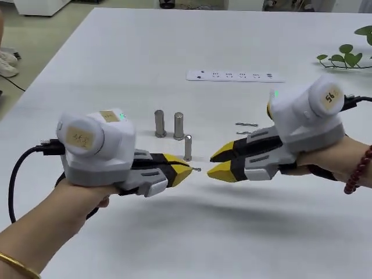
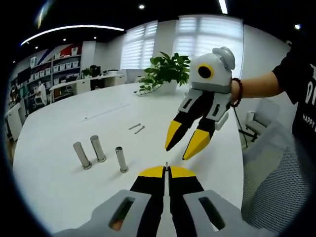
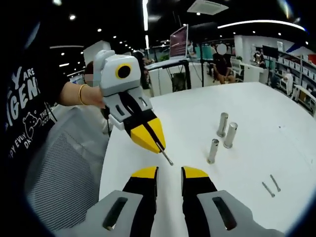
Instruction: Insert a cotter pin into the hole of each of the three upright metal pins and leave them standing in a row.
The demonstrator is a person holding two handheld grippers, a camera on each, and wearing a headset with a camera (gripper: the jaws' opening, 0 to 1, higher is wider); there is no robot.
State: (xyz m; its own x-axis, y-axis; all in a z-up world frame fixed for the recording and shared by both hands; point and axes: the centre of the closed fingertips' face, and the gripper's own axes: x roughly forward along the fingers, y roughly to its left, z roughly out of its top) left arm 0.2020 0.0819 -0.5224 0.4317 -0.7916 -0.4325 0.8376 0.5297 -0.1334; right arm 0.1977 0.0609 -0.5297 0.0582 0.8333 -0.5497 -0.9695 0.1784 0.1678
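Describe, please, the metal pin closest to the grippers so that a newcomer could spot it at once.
On the white table, between the power strip and the left gripper, three metal pins stand upright. Two stand side by side at the back; this pin stands alone in front of them, nearest the gripper's tip, and looks slimmer.

Large white matte counter [image 1: 174,52]. Pale floor [image 1: 40,35] visible past its left edge. Tall windows with white slatted blinds [image 2: 197,34] on the far wall, leafy green potted plant [image 2: 165,69] before them. Stocked storage shelving [image 2: 64,64] along one side. Dark ceiling; linear strip lights [image 3: 145,15] lit.
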